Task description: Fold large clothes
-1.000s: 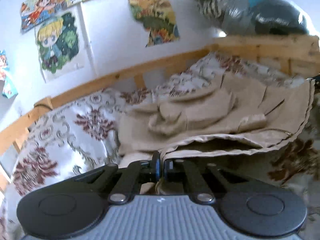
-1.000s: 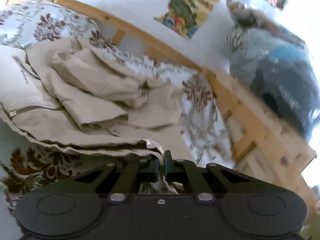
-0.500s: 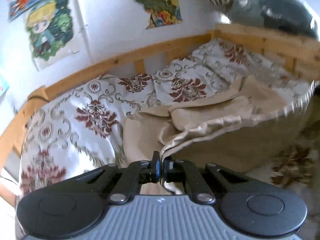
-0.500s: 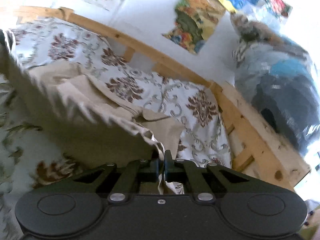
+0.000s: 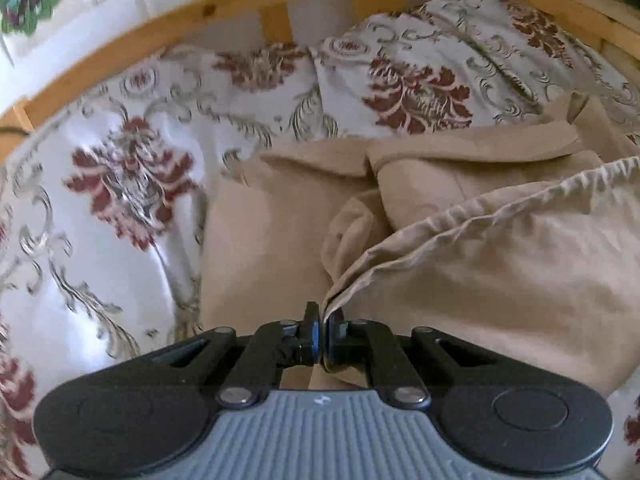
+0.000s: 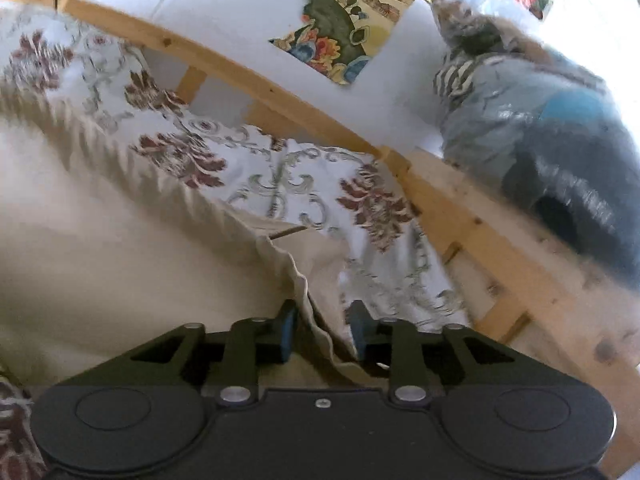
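Garment (image 5: 500,264), beige, is spread over the floral bedspread (image 5: 120,184) inside the wooden bed frame (image 5: 160,24). Its gathered hem is folded over toward the far side, and a rumpled layer of the same cloth is seen beneath it, near the middle of the bed.

Left gripper (image 5: 320,334): jaws are pressed together, with a corner of the hem pinched between the blue pads. The hem is drawn up from the pinch point and runs off to the right as a ridged edge. Cloth is also seen under the gripper body.

Right gripper (image 6: 323,332): jaws are spread apart. The other hem corner (image 6: 304,280) is seen hanging loosely in the gap, nearer the left finger; contact with either pad cannot be told. The garment is seen stretching to the left of this view, blurred, with its ridged edge running up and left across the bedspread.

Posters (image 6: 348,28) are seen on the white wall behind the frame. A heap of bagged dark and blue items (image 6: 560,160) is seen on the frame's far right end, blurred.
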A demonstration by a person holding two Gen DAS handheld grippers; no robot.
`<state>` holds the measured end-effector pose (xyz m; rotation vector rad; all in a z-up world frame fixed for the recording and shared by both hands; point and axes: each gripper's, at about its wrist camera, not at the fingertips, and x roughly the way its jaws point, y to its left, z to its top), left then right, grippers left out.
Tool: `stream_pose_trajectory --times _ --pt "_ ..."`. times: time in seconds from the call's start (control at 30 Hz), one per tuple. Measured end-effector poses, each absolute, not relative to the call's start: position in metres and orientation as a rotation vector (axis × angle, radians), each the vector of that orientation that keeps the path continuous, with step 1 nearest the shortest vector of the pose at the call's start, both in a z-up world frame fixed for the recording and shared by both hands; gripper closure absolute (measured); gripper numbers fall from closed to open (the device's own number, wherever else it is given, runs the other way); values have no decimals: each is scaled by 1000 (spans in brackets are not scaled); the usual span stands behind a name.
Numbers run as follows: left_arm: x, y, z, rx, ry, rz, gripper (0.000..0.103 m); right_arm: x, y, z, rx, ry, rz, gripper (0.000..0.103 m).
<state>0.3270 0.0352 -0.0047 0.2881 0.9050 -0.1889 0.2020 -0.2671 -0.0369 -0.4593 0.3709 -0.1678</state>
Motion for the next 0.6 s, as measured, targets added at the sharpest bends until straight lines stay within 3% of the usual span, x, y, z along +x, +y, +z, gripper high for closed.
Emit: stream_pose_trajectory --times 0.07,0.13,0.17,0.43,0.47,0.5,0.57,0.6 --pt "330 36 -10 269 920 -188 99 191 -272 -30 -427 349 -157 22" --pt "335 38 -14 242 942 -177 99 178 -280 -19 -361 320 -166 8" --pt "337 39 -16 230 949 -173 99 175 -285 -16 -332 312 -190 4" --pt "339 60 -6 87 974 -180 92 186 -353 -33 4 415 -361 8" --pt "337 65 -3 62 963 -187 83 191 -355 -39 -6 431 -367 8" --pt "334 72 1 29 946 -191 60 197 -354 -46 -31 452 -367 8" --pt "324 85 10 -23 889 -191 28 207 -350 -57 -82 479 -370 8" --pt "317 93 16 -42 845 -192 19 211 -347 -62 -99 493 -370 8"
